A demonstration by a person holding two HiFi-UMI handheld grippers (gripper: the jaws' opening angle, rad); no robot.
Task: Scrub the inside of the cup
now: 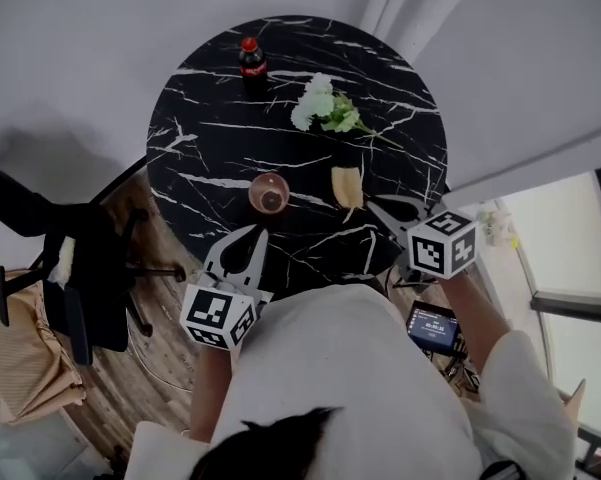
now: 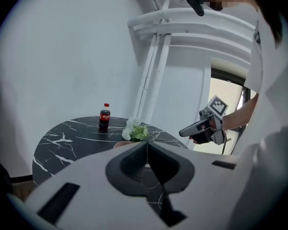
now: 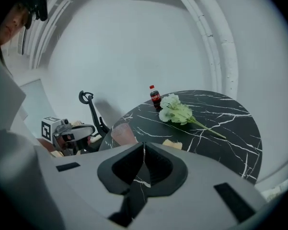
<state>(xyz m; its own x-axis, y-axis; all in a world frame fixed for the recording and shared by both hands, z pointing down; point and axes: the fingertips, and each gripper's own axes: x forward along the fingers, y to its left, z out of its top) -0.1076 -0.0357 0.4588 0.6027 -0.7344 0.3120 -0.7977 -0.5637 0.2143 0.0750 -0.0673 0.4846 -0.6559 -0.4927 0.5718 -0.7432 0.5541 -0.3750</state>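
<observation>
Over the round desk (image 1: pixel 195 183), head view: pink cup (image 1: pixel 269 193) upright near the front edge, yellow sponge (image 1: pixel 347 185) near it on the right, not touching. Farther back, flowers (image 1: pixel 325 106) and cola bottle (image 1: pixel 252 63). Left tongs (image 1: pixel 252 236) poised just short of the cup, right tongs (image 1: pixel 378 208) just short of the sponge. No contact with either.

Left gripper view: tongs clenched tip to tip, nothing between them. Only a sliver of the cup's rim (image 2: pixel 124 144) peeking above them.

Right gripper view: clenched as well, and empty. Cup (image 3: pixel 123 134) ahead and to the left, sponge (image 3: pixel 172 144) ahead and to the right, just past the tips.

Risks, as judgement only:
- Shut tongs cannot take cup or sponge. Need to part first.
- Pushing in while clenched could knock the cup over or nudge it off the near edge.
- Cup stands free. Scrubbing without a firm hold on it could tip it.
- Sponge lies flat and low, so a pinch may skid off or scrape the desk.
</observation>
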